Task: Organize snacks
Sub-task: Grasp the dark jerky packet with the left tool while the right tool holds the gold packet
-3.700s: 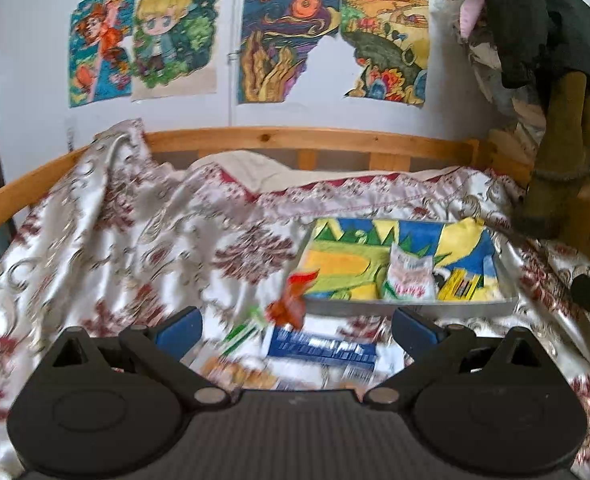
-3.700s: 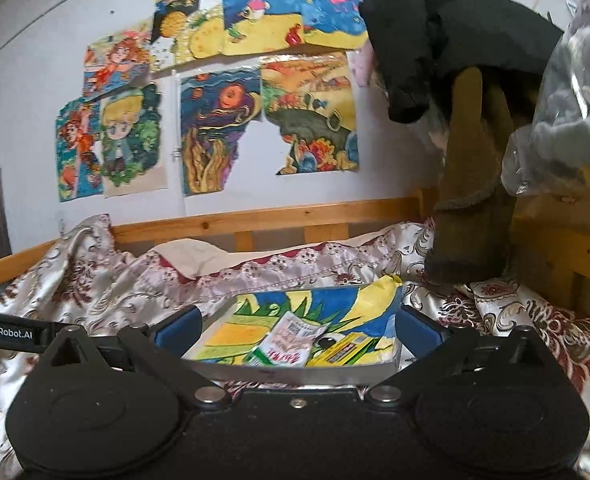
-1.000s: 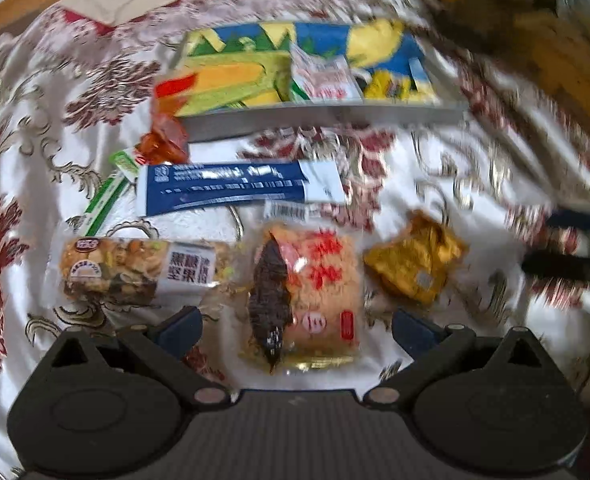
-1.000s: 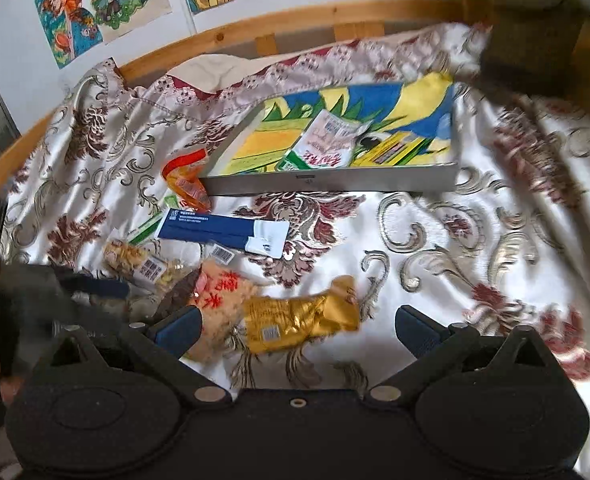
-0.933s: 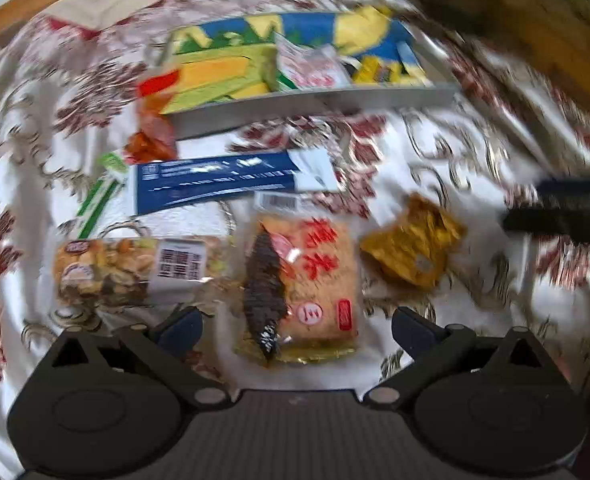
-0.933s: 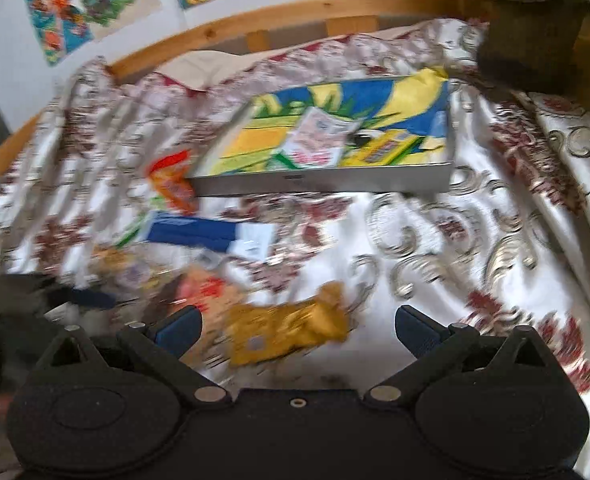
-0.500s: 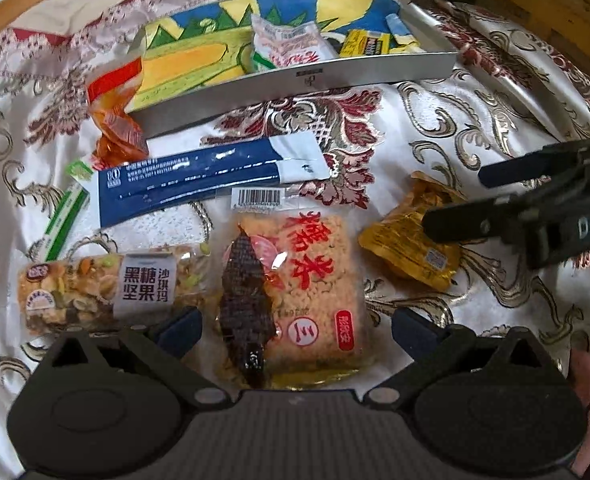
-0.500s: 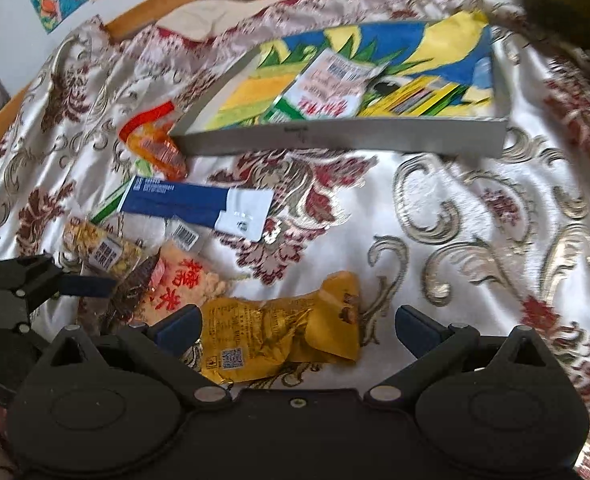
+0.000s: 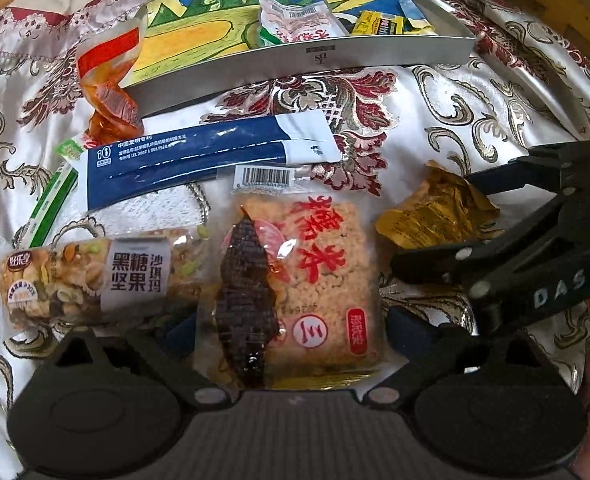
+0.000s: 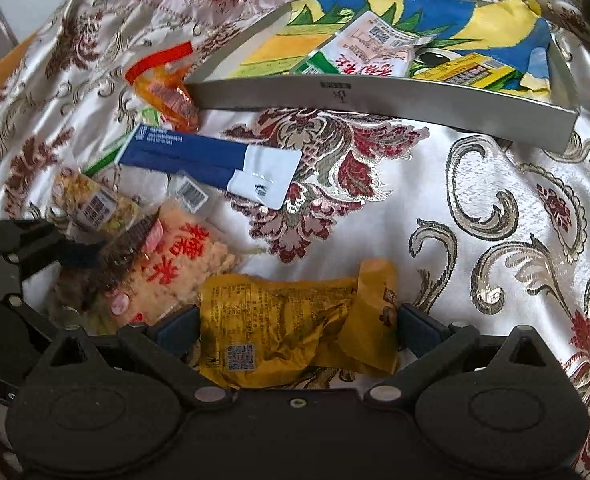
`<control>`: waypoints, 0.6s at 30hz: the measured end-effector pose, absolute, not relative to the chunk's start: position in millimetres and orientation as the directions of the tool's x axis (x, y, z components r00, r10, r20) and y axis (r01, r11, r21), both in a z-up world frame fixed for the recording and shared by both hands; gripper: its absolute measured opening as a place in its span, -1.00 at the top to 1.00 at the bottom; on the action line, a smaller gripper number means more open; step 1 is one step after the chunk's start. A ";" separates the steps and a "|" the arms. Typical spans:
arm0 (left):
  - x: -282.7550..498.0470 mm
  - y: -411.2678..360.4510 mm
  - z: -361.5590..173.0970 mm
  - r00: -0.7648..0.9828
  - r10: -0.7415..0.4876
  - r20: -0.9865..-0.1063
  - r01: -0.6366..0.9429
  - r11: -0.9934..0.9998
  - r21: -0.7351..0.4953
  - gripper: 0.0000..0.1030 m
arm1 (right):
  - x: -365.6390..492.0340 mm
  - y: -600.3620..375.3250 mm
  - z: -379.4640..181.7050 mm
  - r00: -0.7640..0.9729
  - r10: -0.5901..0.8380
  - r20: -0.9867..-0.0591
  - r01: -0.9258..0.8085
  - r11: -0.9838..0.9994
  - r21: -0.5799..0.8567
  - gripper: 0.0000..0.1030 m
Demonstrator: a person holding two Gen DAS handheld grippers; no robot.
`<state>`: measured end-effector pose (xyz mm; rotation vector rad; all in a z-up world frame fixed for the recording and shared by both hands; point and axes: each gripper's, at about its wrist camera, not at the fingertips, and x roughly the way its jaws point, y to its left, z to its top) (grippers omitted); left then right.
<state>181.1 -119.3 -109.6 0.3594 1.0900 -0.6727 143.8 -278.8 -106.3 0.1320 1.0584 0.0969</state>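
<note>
Loose snacks lie on a patterned bedspread in front of a grey tray [image 9: 315,56] [image 10: 335,92] lined with a colourful drawing. My left gripper [image 9: 295,332] is open and low over a rice-cake packet [image 9: 319,280] [image 10: 175,268], which lies between its fingers. My right gripper [image 10: 297,328] is open too, with a crumpled yellow packet [image 10: 287,332] [image 9: 431,216] between its fingers. In the left wrist view the right gripper [image 9: 435,224] reaches in from the right, straddling that packet. A white-and-red packet [image 9: 299,20] [image 10: 371,52] and a yellow one [image 9: 379,24] [image 10: 471,70] lie in the tray.
A long blue packet [image 9: 199,160] [image 10: 211,160], a nut bar [image 9: 95,276] [image 10: 91,204], an orange-red packet [image 9: 107,88] [image 10: 163,84] and a green stick [image 9: 51,204] lie left of the tray's front. Bare bedspread [image 10: 495,208] spreads to the right. A hand shows at the right edge.
Both grippers have tipped down from the wall and dropped close to the bedspread. The rice-cake packet now sits between the left fingers, the yellow packet between the right ones.
</note>
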 end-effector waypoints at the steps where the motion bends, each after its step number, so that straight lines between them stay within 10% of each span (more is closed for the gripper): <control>1: 181.6 -119.7 -109.8 0.291 -0.323 -0.901 0.659 0.750 -0.056 -0.91 | 143.3 -278.6 -106.3 0.489 0.140 -0.861 -0.016 0.988 0.152 -0.98; 18: 191.3 -111.3 -106.3 0.278 -0.355 -0.893 0.602 0.789 -0.126 -0.56 | 138.7 -290.8 -94.4 0.530 0.130 -0.838 0.051 0.982 0.184 -0.48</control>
